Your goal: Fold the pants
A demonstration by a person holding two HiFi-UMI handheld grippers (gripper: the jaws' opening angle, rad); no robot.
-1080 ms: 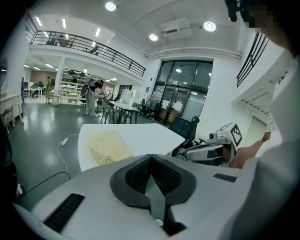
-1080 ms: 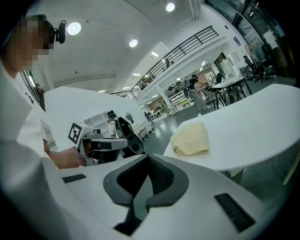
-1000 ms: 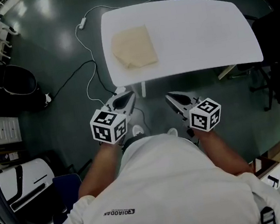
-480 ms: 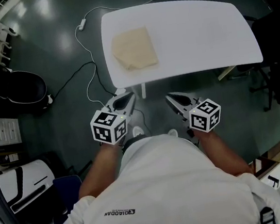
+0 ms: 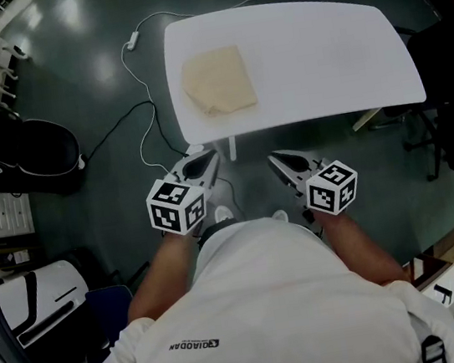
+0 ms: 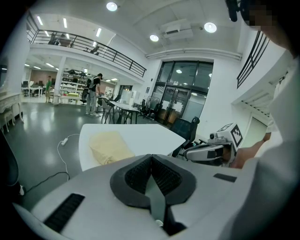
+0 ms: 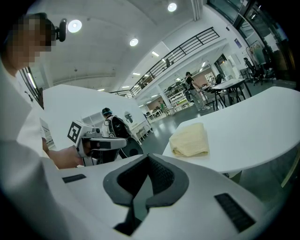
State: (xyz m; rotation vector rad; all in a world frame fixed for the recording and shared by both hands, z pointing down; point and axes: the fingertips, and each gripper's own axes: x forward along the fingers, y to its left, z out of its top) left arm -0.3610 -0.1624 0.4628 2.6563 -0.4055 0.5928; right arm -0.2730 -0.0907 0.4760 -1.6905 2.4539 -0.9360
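Head view: folded pants (image 5: 217, 79) at upper left of white table (image 5: 318, 53). Left gripper view alone: standing person (image 6: 95, 93) far back. Left claw (image 5: 211, 155), right claw (image 5: 275, 157) clenched, empty, below table edge.

A white table (image 5: 326, 52) with rounded corners stands on a dark, glossy floor (image 5: 85, 79). Cream-yellow pants (image 5: 217, 79), folded into a compact rectangle, lie flat on the table's left part, close to its left edge. A white cable (image 5: 137, 80) trails over the floor just beside that edge.
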